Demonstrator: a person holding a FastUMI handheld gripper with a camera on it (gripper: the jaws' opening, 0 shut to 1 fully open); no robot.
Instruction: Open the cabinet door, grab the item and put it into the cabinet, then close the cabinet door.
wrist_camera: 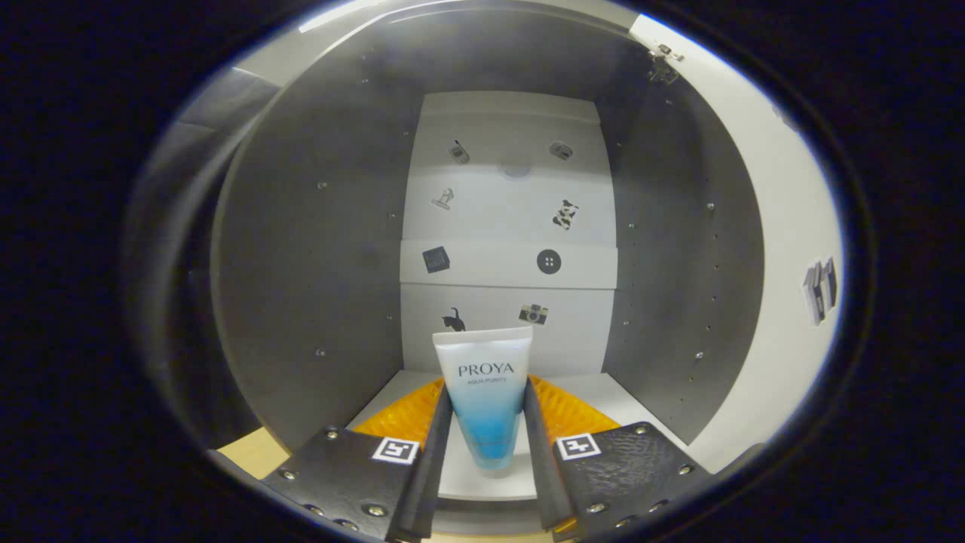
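Gripper [488, 422]: we hold the tube [485, 392] clamped between both fingers, cap end toward us, long axis straight ahead. Beyond: cabinet [301, 286] interior, floor just under the tube, door [784, 249] swung open rightward. Release point, we judge, lies directly forward.

Dim, shadowed cabinet [301, 249] sides, brighter back panel [513, 226]; fisheye bends and softens edges.

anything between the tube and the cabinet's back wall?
Gripper view: nothing. Bare white cabinet floor runs from the tube, held in the gripper, to the stickered back wall.
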